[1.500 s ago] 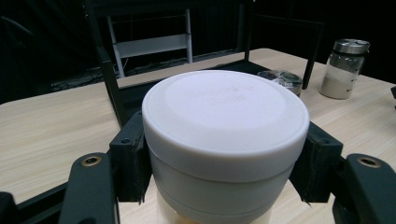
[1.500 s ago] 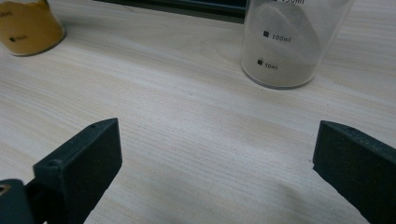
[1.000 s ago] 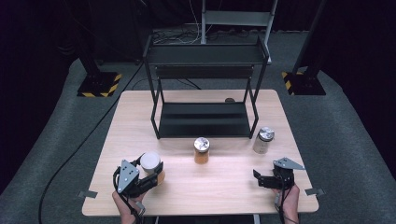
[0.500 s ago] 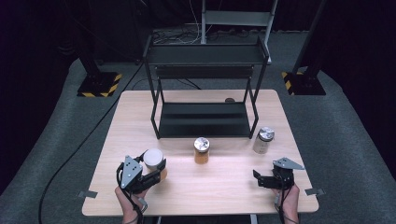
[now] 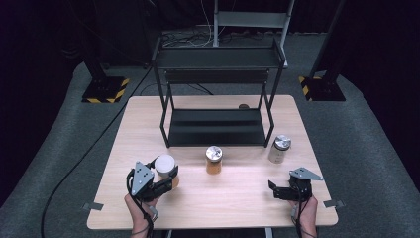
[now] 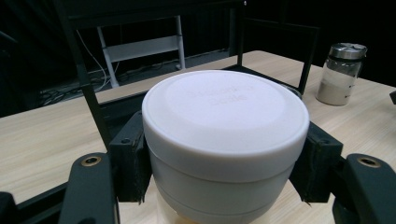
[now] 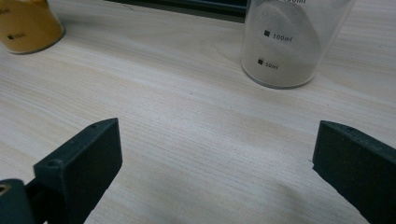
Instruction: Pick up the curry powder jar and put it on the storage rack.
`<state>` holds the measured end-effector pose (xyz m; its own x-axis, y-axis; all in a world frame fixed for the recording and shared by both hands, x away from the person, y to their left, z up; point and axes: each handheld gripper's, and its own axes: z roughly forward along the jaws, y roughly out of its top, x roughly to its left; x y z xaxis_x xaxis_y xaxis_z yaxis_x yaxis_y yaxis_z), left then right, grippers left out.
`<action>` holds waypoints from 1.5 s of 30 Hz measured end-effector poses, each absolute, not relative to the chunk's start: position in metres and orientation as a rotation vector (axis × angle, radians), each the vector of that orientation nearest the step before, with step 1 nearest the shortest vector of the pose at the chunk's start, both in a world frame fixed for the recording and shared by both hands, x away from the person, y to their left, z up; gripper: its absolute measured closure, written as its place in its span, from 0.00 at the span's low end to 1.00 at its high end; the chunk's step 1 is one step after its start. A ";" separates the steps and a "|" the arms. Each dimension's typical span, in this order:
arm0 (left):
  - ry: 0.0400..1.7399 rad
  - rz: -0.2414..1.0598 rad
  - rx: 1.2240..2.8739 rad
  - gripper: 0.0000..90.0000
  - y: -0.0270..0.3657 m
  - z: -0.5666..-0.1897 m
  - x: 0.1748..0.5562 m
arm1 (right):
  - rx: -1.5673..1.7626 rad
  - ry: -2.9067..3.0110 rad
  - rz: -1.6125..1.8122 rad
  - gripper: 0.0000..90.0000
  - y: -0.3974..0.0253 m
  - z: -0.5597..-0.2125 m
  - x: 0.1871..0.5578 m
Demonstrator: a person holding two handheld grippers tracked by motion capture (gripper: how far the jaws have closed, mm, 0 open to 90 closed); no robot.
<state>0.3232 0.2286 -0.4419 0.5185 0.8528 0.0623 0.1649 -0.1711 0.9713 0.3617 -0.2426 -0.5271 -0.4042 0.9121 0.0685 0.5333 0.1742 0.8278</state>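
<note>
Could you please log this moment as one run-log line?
left gripper: shut on white-lidded jar | right gripper: open, empty, above table | shelf rack: no jars

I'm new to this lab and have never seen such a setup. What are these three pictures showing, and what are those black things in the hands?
A person sits at a wooden table and holds a hand tool with two black jaws in each hand. One picture looks down from above the table; the other two come from small cameras riding on each tool, looking along its jaws.

The left gripper is closed on a jar with a white lid. The right gripper is open and holds nothing, above bare wood.

On the table stand a black metal shelf, a jar of orange powder with a silver lid, and a clear jar of pale powder, which the right gripper view shows close up with measuring marks.
</note>
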 end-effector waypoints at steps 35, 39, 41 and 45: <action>0.852 0.768 1.677 0.38 0.219 -0.434 0.347 | 1.349 2.010 1.129 0.01 -0.242 -0.527 0.361; 0.845 0.770 1.682 0.38 0.218 -0.431 0.350 | 1.350 2.009 1.130 0.01 -0.242 -0.527 0.361; 0.841 0.772 1.683 0.38 0.217 -0.430 0.351 | 1.352 2.007 1.134 0.01 -0.242 -0.527 0.361; 0.836 0.770 1.685 0.38 0.215 -0.428 0.353 | 1.353 2.008 1.133 0.01 -0.243 -0.527 0.361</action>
